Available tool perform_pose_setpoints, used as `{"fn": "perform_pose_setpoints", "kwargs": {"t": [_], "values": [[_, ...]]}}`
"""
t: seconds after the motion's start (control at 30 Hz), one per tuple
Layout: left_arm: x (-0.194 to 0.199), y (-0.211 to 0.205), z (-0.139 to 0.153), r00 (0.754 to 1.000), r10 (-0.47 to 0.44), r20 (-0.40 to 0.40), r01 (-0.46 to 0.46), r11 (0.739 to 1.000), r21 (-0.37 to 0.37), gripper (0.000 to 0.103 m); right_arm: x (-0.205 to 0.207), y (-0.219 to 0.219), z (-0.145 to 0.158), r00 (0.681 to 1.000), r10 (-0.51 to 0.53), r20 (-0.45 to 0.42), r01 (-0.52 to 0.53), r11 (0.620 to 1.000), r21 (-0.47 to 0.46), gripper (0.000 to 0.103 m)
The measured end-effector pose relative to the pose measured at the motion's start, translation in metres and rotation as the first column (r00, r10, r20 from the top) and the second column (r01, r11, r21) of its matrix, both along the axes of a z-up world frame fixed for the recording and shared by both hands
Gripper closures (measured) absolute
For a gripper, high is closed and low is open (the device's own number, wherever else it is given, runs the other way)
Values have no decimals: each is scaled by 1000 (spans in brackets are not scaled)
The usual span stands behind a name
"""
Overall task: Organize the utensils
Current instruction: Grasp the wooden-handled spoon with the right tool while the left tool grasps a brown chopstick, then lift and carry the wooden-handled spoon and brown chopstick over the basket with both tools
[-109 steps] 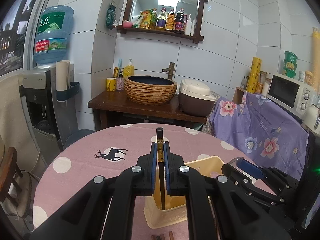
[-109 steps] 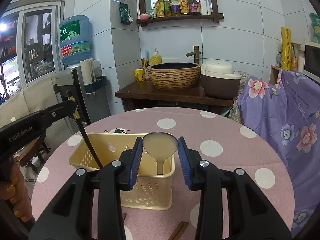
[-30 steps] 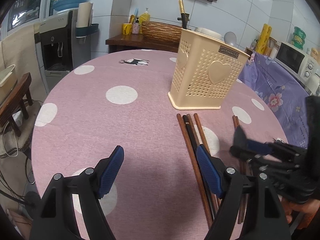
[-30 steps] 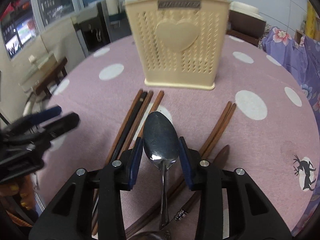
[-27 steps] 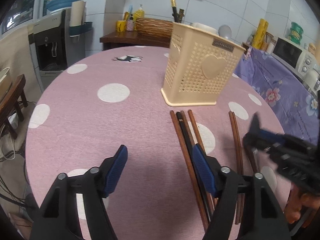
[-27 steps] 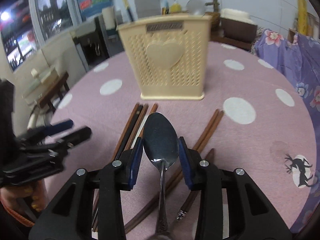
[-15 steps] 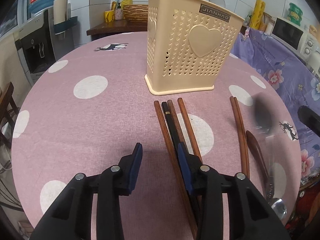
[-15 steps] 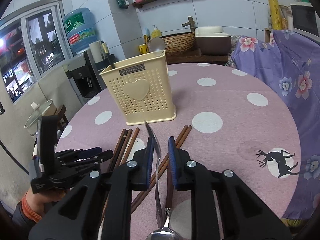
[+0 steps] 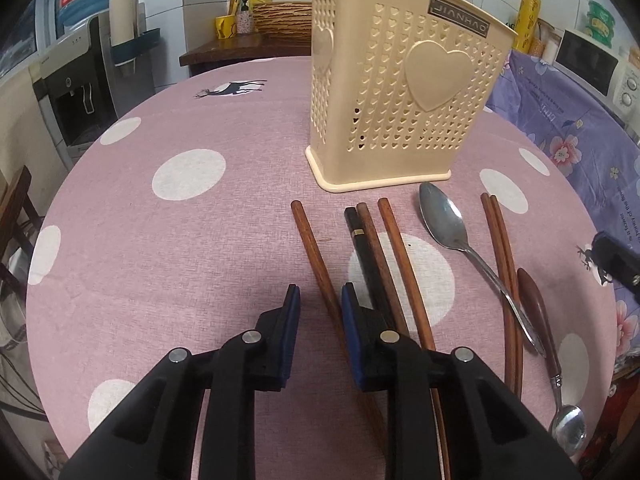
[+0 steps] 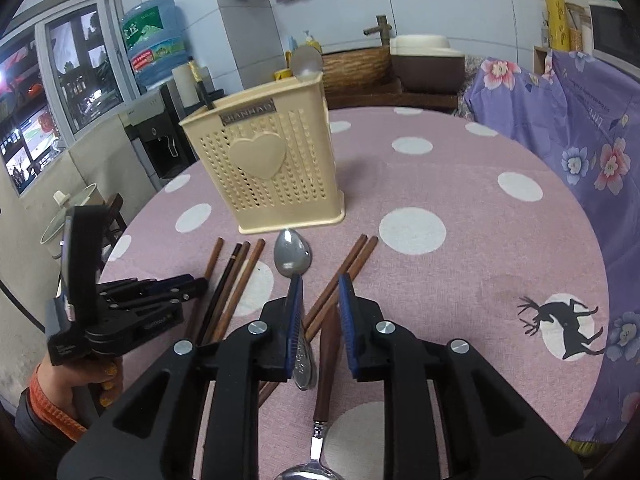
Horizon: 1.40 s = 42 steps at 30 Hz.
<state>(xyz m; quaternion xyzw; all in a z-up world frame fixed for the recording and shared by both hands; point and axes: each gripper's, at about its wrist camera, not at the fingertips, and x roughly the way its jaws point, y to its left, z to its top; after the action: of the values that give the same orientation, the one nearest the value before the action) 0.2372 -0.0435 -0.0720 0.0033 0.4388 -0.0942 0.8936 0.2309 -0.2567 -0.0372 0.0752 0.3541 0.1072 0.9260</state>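
Close to the left camera, the left gripper (image 9: 320, 297) is seen low over the pink dotted table cloth (image 9: 180, 220). Its jaws are narrow and are closing. One brown chopstick (image 9: 316, 252) is found between the blue pads, but it is not squeezed yet. Just beside it, a black chopstick (image 9: 362, 248) and two more brown chopsticks (image 9: 400, 256) are laid flat in a row.

Close to the right camera, the right gripper (image 10: 319, 285) is seen with its jaws narrow and opening. Nothing is held by it. A silver spoon (image 9: 444, 216) is laid on the cloth with its bowl near the holder. Its handle is run just beside the left pad; whether they touch cannot be told. A pair of brown chopsticks (image 9: 500, 248) and a spoon with a wooden handle (image 9: 536, 308) are also laid under these jaws. The left tool is gripped by a hand (image 10: 96, 372) with an orange cuff.

Farther off, a cream holder (image 9: 400, 112) with little holes and a big heart is stood upright on the cloth, just past the chopstick tips. Two things are kept in it. A black stick with a gold band (image 10: 200, 88) is poked out at one end, and a round pale spoon head (image 10: 306, 64) is poked out at the other. How the inside is split cannot be seen.

Far behind, a blue water bottle (image 10: 154, 40), a brown and white cooker (image 10: 424, 60) and a purple flower cloth (image 10: 580, 120) are seen.
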Motion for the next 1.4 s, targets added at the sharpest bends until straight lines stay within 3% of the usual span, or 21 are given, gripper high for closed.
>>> {"fn": "perform_pose_setpoints", "kwargs": {"t": [0.17,0.4,0.67,0.83,0.93,1.4], "values": [[6,-3,0,1000,7,-3,-7,1000,6,80,11,5,-26,993,-5,-115,-1,999,-44,77],[13,-1,0,1000,7,-4,-7,1000,-8,80,21,20,-50,982,1,-190,-21,994,-103,77],[22,-3,0,1000,6,-11,-6,1000,-8,81,26,31,-50,983,-15,-182,-19,984,-179,78],[27,-9,0,1000,11,-7,-11,1000,16,87,25,31,-50,985,-19,-173,-18,977,-211,85],[29,-13,-1,1000,12,-2,-12,999,45,92,25,31,-50,985,-15,-173,-22,977,-211,85],[32,-15,-1,1000,23,11,-24,998,50,94,23,27,-50,989,3,-150,-31,982,-184,87]]}}
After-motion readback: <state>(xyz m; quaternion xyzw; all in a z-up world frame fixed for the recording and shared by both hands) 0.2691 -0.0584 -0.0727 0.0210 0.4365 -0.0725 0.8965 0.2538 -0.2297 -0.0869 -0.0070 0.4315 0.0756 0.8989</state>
